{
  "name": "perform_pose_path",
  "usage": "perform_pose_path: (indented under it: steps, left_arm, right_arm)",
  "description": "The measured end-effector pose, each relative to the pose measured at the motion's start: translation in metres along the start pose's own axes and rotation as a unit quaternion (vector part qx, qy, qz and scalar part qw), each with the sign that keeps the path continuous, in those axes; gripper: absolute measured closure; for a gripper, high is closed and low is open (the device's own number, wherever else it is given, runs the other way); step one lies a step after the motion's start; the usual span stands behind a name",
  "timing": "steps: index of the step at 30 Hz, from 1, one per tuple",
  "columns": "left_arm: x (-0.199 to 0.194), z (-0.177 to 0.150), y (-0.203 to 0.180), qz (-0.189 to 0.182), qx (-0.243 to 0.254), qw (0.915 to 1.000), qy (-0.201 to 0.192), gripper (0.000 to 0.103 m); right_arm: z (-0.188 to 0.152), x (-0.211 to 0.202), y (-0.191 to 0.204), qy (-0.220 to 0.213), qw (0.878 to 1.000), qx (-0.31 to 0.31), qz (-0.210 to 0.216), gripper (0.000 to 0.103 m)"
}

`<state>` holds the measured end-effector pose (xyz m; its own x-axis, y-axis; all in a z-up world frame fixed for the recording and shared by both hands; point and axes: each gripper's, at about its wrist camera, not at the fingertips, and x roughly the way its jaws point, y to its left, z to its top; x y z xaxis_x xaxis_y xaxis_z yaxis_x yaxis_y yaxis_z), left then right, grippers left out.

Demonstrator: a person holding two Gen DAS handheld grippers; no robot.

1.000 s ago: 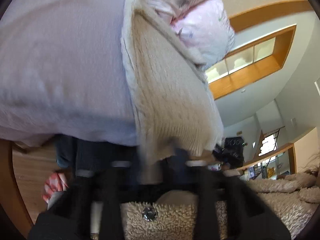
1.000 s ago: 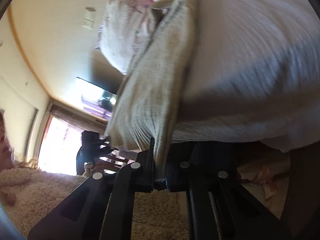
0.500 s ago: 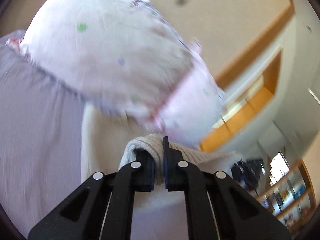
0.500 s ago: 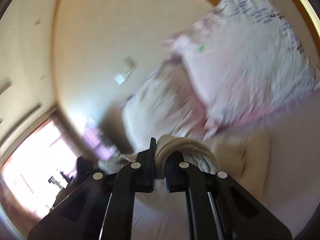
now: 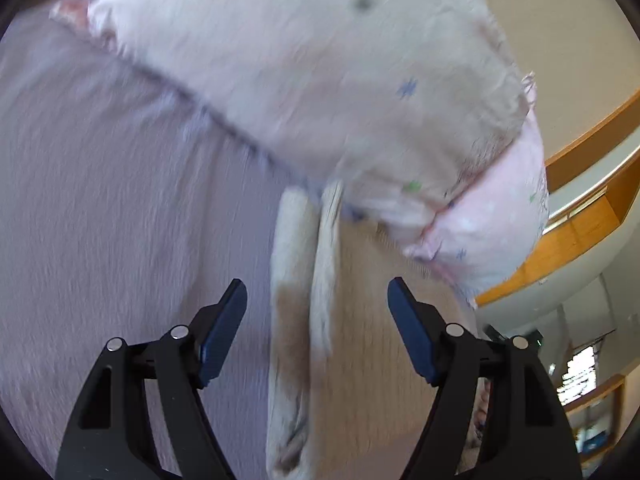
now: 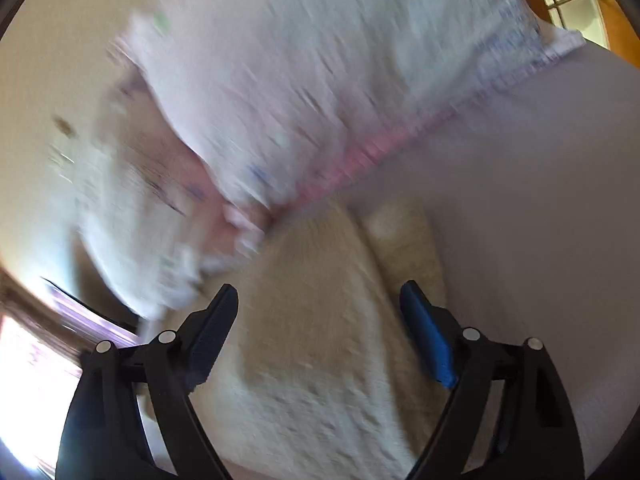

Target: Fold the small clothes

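A cream knitted garment lies folded on the pale lilac bed sheet, its far end reaching the pillows. It also shows in the right wrist view, doubled over with a second layer beside it. My left gripper is open and empty, with its jaws spread to either side of the garment. My right gripper is open and empty too, just above the garment. Both views are blurred by motion.
A white pillow with small coloured prints and a pink one lie at the head of the bed, right behind the garment. They also show in the right wrist view. Wooden trim and a bright window lie beyond.
Both grippers were shut on the cream garment and carried it up over the bed. Now both have opened and let go, and the garment lies folded on the sheet.
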<state>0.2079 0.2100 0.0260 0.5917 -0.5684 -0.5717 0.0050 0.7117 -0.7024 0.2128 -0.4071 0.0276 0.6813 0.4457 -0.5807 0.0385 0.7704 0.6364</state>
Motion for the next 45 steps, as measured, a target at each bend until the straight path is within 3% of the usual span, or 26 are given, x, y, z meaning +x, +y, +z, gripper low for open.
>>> perform_pose_path:
  steps: [5,6,8,9,10,13,16,19,22,23,24,25,26,27,28,30,32,33,35,38,42,43,44,45]
  left_arm:
    - [0.017,-0.019,-0.007,0.003,0.016,0.9990,0.042,0.032]
    - [0.019,-0.021,-0.008,0.002,0.017,0.9992,0.037,0.036]
    - [0.026,-0.023,-0.007,-0.002,0.001,0.9993,0.038,0.053]
    - [0.032,-0.025,-0.002,-0.012,-0.023,0.9984,0.051,0.083]
    - [0.037,-0.027,0.002,-0.029,-0.048,0.9969,0.055,0.087]
    - [0.032,-0.026,-0.014,-0.086,-0.067,0.9936,0.031,0.089]
    - [0.033,-0.019,-0.074,-0.171,-0.036,0.9845,0.018,0.089]
    - [0.064,-0.020,-0.155,-0.266,0.000,0.9633,0.039,0.089]
    - [0.142,-0.046,-0.237,-0.341,0.003,0.9361,0.085,0.086]
    - [0.164,-0.054,-0.250,-0.347,-0.007,0.9315,0.108,0.082]
    - [0.196,-0.068,-0.267,-0.344,-0.017,0.9256,0.156,0.069]
    - [0.209,-0.074,-0.272,-0.339,-0.022,0.9233,0.180,0.064]
    - [0.221,-0.082,-0.274,-0.337,-0.029,0.9172,0.210,0.064]
    - [0.220,-0.084,-0.272,-0.340,-0.024,0.9158,0.213,0.062]
    - [0.213,-0.083,-0.268,-0.335,-0.009,0.9207,0.201,0.051]
    - [0.183,-0.069,-0.248,-0.301,0.027,0.9426,0.142,0.029]
    - [0.159,-0.055,-0.222,-0.250,0.041,0.9625,0.098,0.026]
    - [0.153,-0.050,-0.209,-0.212,0.043,0.9718,0.094,0.025]
    - [0.155,-0.047,-0.192,-0.163,0.038,0.9796,0.111,0.024]
    - [0.170,-0.053,-0.182,-0.125,0.036,0.9797,0.152,0.024]
    - [0.201,-0.067,-0.189,-0.117,0.036,0.9748,0.187,0.022]
    - [0.204,-0.069,-0.192,-0.113,0.040,0.9753,0.186,0.020]
    - [0.212,-0.070,-0.196,-0.107,0.045,0.9759,0.185,0.020]
    - [0.212,-0.073,-0.196,-0.104,0.045,0.9764,0.184,0.021]
  right_arm:
    - [-0.009,-0.032,0.003,-0.044,0.998,0.002,0.036,0.016]
    - [-0.009,-0.037,0.002,-0.047,0.998,0.003,0.041,0.015]
    - [-0.010,-0.046,0.000,-0.047,0.998,0.003,0.051,0.014]
    - [-0.011,-0.050,-0.001,-0.047,0.997,0.003,0.056,0.014]
    - [-0.012,-0.055,-0.004,-0.047,0.997,0.004,0.063,0.014]
    - [-0.015,-0.072,-0.012,-0.061,0.996,0.000,0.068,0.014]
    - [-0.017,-0.093,-0.023,-0.089,0.994,-0.004,0.060,0.014]
    - [-0.018,-0.113,-0.033,-0.124,0.991,0.000,0.054,0.014]
    - [-0.017,-0.118,-0.040,-0.136,0.989,0.019,0.054,0.014]
    - [-0.016,-0.115,-0.041,-0.130,0.990,0.022,0.050,0.014]
    - [-0.016,-0.114,-0.043,-0.124,0.991,0.021,0.043,0.014]
    - [-0.016,-0.112,-0.044,-0.108,0.993,0.016,0.036,0.014]
    - [-0.015,-0.111,-0.044,-0.092,0.995,0.010,0.036,0.014]
    - [-0.015,-0.111,-0.045,-0.081,0.996,0.006,0.038,0.014]
    - [-0.013,-0.110,-0.046,-0.071,0.997,-0.001,0.041,0.010]
    - [-0.006,-0.104,-0.049,-0.052,0.997,0.000,0.055,0.004]
    - [0.001,-0.089,-0.054,-0.019,0.997,0.022,0.073,0.004]
    - [0.004,-0.080,-0.057,-0.002,0.996,0.032,0.079,0.004]
    - [0.011,-0.056,-0.061,0.038,0.995,0.058,0.077,0.004]
    - [0.016,-0.024,-0.070,0.081,0.989,0.094,0.085,0.004]
    - [0.017,-0.001,-0.064,0.106,0.986,0.092,0.088,0.009]
    - [0.016,0.002,-0.063,0.112,0.986,0.090,0.087,0.013]
    - [0.013,0.007,-0.062,0.122,0.985,0.090,0.087,0.028]
    - [0.010,0.012,-0.061,0.132,0.984,0.090,0.085,0.049]
